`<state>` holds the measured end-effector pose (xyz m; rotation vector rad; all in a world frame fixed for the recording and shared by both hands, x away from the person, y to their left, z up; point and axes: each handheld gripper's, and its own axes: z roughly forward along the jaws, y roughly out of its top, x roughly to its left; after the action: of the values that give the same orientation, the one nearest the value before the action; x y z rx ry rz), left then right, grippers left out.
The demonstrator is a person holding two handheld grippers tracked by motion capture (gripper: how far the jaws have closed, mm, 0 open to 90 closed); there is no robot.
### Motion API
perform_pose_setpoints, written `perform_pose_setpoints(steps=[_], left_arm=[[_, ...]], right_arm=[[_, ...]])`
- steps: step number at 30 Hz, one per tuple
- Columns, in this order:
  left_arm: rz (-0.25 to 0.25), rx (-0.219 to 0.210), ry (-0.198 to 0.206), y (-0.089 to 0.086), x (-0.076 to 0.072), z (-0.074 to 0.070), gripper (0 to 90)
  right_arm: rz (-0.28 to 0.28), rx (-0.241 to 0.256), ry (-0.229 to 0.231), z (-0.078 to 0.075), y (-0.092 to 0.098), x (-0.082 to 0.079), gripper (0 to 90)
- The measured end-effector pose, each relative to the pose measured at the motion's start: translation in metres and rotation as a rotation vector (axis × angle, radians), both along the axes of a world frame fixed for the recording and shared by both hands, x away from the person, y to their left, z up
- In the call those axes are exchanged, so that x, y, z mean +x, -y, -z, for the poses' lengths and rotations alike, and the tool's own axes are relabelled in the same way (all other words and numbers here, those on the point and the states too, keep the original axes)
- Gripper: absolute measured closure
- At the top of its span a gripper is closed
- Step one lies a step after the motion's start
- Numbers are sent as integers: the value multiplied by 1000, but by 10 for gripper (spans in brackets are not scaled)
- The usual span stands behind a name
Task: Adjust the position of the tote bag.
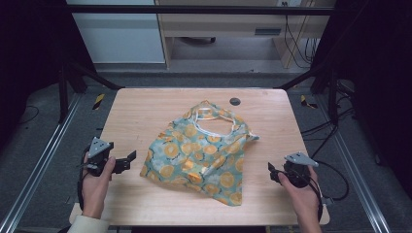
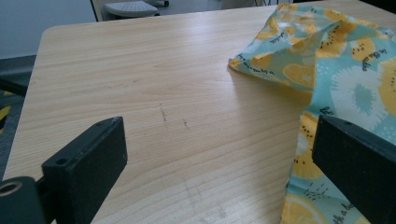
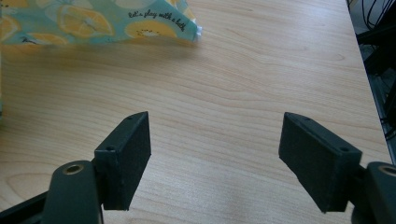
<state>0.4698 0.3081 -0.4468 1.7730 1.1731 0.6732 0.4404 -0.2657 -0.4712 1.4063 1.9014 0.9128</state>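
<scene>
Nearest you, your left hand holds the left gripper over the near-left part of the desk, and your right hand holds the right gripper over the near-right part; both sit just off the cloth, not touching it. In the left gripper view the left gripper has its fingers spread wide with bare wood between them, the right-hand finger standing in front of the fabric's edge; whether it touches the fabric you cannot tell from here. In the right gripper view the right gripper likewise has its fingers set wide apart over bare wood, gripping nothing, with a corner of the cloth lying farther ahead at upper left. Between your two hands, spread across the middle of the desk, lies the fabric bag, teal with orange citrus slices, crumpled and lying flat, its white-edged handles bunched at the far side. Just beyond the handles, near the far edge of the desk, is a small dark round cap set in the wood. Past the desk you see grey floor, dark frame struts to either side, and pale furniture with cables hanging at the right.
</scene>
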Motion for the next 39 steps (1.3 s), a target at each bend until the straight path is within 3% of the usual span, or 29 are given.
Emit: perform_pose_setpoints(steps=[4,8,9,16,20,26,27,29,32,33,34,35,37,39], left_arm=[[31,27,-22,9,-2,0,34],[50,27,-23,14,-5,-3,37],[61,12,-25,18,-5,-5,38],[111,32,-26,32,5,-24,39],[129,61,-31,41,18,-35,41],[163,108,-24,57,42,-57,45],[164,109,-28,61,48,-62,45],[182,132,-42,71,60,-73,45],[185,142,-52,78,70,-79,48],[190,169,-69,84,80,-83,48],[190,169,-69,84,80,-83,48],[199,205,-90,93,92,-85,48],[197,236,-112,99,103,-84,47],[200,236,-129,103,112,-82,47]], right_arm=[[-6,4,-4,0,0,-1,251],[0,17,-15,-1,-2,-1,234],[5,26,-20,-1,-2,-1,218],[-14,17,-48,-5,-7,1,200],[-28,23,-50,-14,-7,7,264],[-100,43,-47,-42,-12,23,457],[-100,43,-47,-42,-12,23,457],[-140,38,-51,-54,-18,40,526],[-157,39,-61,-60,-23,53,541],[-154,44,-73,-66,-29,71,541],[-154,44,-73,-66,-29,71,541],[-159,31,-86,-72,-36,88,515],[-160,20,-95,-76,-42,104,459],[-147,29,-114,-77,-47,124,399]])
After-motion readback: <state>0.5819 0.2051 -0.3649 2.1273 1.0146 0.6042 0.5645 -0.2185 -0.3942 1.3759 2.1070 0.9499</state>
